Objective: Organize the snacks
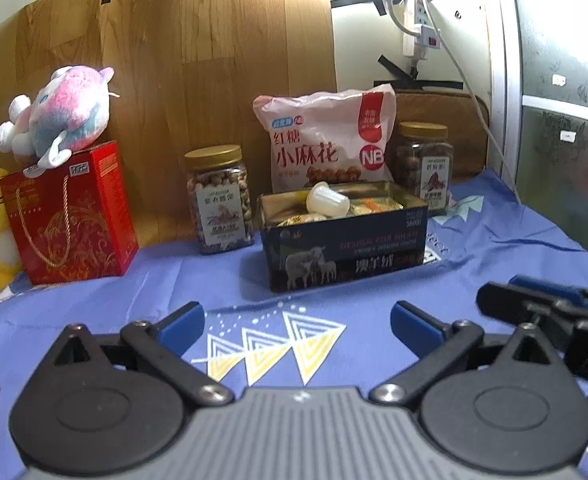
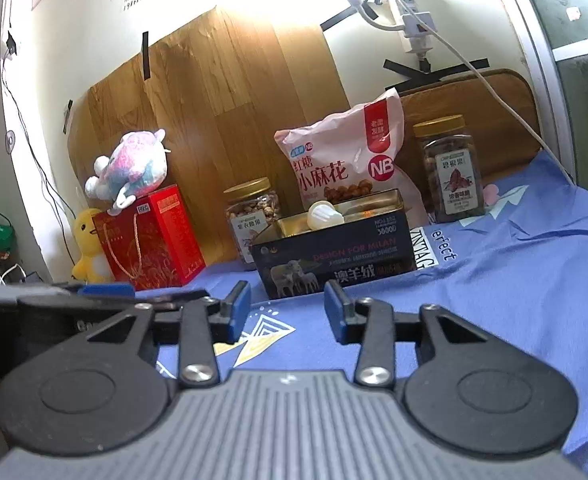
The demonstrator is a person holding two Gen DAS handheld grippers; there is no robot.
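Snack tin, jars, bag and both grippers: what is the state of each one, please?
Snack tin: open, no lid, filled.
Left jar: upright, lid on.
Right jar: upright, lid on.
Pink bag: upright behind the tin.
Left gripper: open, empty.
Right gripper: open, empty.

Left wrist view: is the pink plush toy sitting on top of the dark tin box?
No, the pink plush toy sits on the red gift box, left of the dark tin box.

Open dark tin (image 1: 346, 248) w/ snacks, white jelly cup (image 1: 328, 200) atop; pink bag (image 1: 328, 140), 2 nut jars behind.
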